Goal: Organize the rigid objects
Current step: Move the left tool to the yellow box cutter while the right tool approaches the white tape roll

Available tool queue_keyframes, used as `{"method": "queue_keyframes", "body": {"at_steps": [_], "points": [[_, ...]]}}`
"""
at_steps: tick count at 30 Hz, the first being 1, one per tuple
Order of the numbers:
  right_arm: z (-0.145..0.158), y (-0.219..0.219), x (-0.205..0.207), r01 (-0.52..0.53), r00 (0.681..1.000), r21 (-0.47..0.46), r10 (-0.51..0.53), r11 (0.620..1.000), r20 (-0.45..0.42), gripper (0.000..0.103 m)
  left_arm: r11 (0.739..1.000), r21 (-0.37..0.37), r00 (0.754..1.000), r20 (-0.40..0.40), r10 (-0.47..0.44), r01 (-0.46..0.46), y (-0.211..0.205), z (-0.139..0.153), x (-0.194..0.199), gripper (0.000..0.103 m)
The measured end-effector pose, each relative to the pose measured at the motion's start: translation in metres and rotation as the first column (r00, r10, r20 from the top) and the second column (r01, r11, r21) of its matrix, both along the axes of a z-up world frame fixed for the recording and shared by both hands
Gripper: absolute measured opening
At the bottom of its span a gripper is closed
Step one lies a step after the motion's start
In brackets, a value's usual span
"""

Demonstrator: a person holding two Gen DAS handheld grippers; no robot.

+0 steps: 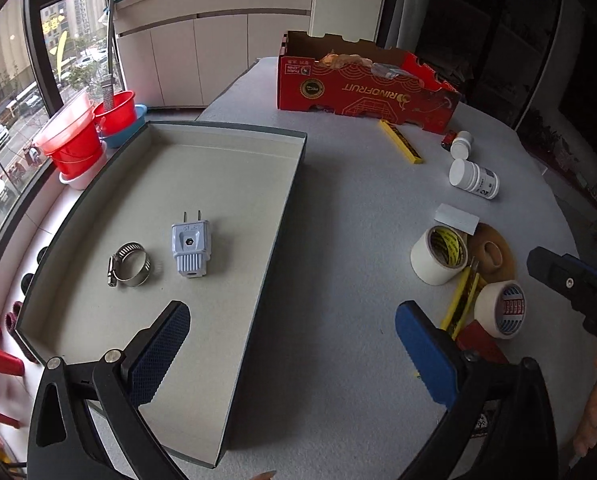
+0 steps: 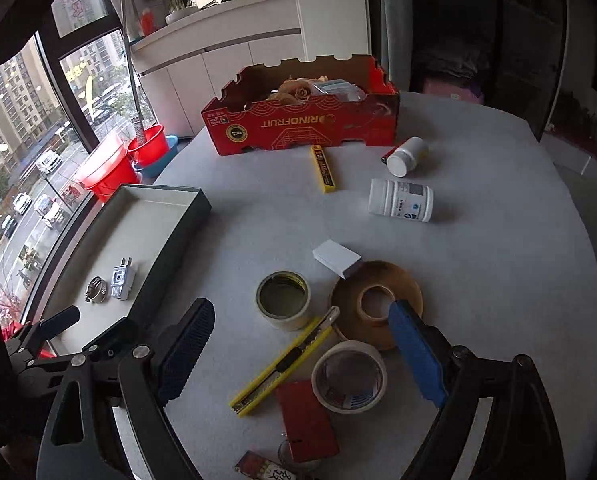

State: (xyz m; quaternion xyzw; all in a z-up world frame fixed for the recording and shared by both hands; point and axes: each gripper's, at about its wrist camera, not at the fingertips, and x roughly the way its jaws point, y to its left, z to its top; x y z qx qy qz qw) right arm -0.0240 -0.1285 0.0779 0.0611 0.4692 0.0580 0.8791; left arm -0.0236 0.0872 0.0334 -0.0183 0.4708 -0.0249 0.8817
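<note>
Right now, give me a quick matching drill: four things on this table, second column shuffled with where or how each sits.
Things:
1. hose clamp
2. yellow utility knife
3. large white bottle
4. brown tape roll

Place or state:
A. on its side on the bare table, beyond the tape rolls
B. flat on the table, under the right gripper's blue finger
C. in the grey tray, beside the plug
D. on the table between two white tape rolls

Pairs: 1-C, 2-D, 3-A, 4-B

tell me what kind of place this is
Probably a high-rise flat: a table by a big window over a street, white cabinets behind, red buckets on the sill.
</note>
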Motion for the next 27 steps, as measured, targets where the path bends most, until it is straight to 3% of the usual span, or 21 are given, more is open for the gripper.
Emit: {"method": "queue_keyframes", "body": {"at_steps": [3, 7, 12, 15, 20, 23, 27], "points": [[-0.018, -0.029, -0.015, 0.074, 0.996, 0.000, -0.074, 0.997, -0.044, 0.090, 0.993, 0.070, 0.995, -0.010, -0.096, 0.096, -0.037, -0.008, -0.002, 0.103], [-0.033, -0.046, -0.027, 0.097, 0.992, 0.024, -0.095, 0.995, -0.083, 0.090, 0.978, 0.132, 0.986, -0.026, -0.162, 0.164, -0.068, -0.019, 0.000, 0.103], [-0.033, -0.050, -0.030, 0.105, 0.993, 0.047, -0.102, 0.993, -0.067, 0.090, 0.971, 0.091, 0.975, -0.048, -0.217, 0.221, -0.086, -0.022, 0.013, 0.103], [-0.034, -0.058, -0.031, 0.121, 0.991, 0.074, -0.115, 0.990, -0.070, 0.090, 0.960, 0.054, 0.958, -0.101, -0.270, 0.276, -0.099, -0.032, 0.024, 0.103], [-0.037, -0.063, -0.036, 0.121, 0.990, 0.083, -0.115, 0.989, -0.079, 0.090, 0.967, 0.063, 0.961, -0.150, -0.234, 0.245, -0.103, -0.046, 0.041, 0.103], [-0.038, -0.059, -0.034, 0.105, 0.992, 0.073, -0.099, 0.992, -0.079, 0.090, 0.975, 0.140, 0.975, -0.167, -0.147, 0.171, -0.090, -0.053, 0.045, 0.103], [-0.040, -0.046, -0.027, 0.055, 0.996, 0.060, -0.050, 0.997, -0.079, 0.090, 0.988, 0.096, 0.980, -0.168, -0.107, 0.124, -0.068, -0.054, 0.043, 0.103]]}}
